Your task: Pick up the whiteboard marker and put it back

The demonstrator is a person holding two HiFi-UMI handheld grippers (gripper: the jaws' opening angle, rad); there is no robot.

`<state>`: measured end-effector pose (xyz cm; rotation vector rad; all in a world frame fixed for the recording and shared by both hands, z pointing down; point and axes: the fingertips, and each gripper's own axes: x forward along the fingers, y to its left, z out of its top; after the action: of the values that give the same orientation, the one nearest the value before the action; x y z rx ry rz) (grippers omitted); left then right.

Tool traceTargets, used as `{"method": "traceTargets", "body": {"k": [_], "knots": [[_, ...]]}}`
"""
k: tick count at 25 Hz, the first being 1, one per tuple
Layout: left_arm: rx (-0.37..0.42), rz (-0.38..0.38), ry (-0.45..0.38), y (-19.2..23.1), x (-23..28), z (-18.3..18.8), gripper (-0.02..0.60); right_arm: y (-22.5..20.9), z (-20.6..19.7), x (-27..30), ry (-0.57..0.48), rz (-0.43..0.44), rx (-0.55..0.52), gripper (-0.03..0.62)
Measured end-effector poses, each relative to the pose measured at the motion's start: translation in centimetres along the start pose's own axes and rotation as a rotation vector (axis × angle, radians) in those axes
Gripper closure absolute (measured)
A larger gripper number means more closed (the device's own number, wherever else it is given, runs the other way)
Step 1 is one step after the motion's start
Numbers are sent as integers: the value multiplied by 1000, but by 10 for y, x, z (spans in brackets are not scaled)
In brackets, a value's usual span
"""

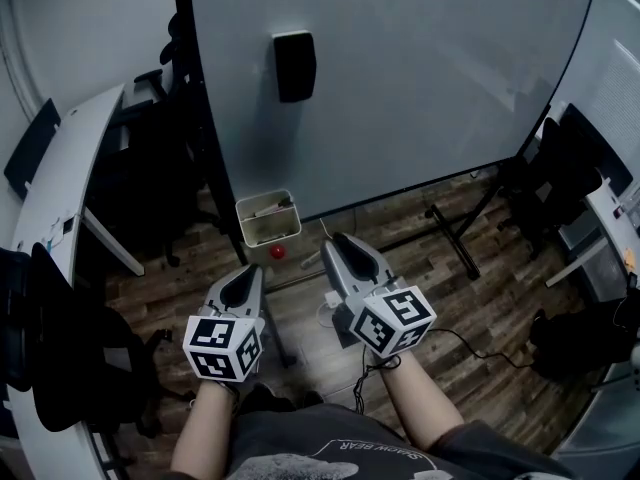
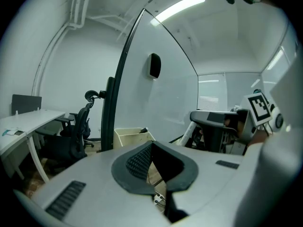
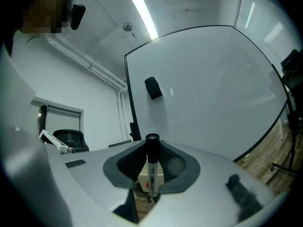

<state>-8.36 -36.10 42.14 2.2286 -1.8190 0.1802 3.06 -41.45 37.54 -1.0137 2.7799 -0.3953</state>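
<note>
In the right gripper view a whiteboard marker [image 3: 152, 167] with a black cap and white barrel stands upright between the dark pads, and my right gripper [image 3: 151, 145] is shut on it. In the head view the right gripper [image 1: 345, 244] points at the foot of the whiteboard [image 1: 400, 78]; the marker itself is hidden there. My left gripper [image 1: 242, 288] hangs beside it, lower and to the left. Its jaws meet at the tips in the left gripper view [image 2: 152, 146] with nothing between them.
A cream box [image 1: 268, 218] holding small items hangs at the whiteboard's lower edge, with a small red object [image 1: 277, 252] on the wooden floor below it. A black eraser [image 1: 294, 65] sticks to the board. Desks and office chairs [image 1: 60, 358] stand left and right.
</note>
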Motion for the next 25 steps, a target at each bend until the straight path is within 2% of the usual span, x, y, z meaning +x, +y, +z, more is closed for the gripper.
{"method": "traceTargets", "body": {"k": [12,25], "knots": [[-25,-29,17,6,-11,-12,569,6,-27,-9,52,-38,3,507],[-19,-85,-16,9,-82,-18,569,75,-37,-48,47,-98,-22,507]]}}
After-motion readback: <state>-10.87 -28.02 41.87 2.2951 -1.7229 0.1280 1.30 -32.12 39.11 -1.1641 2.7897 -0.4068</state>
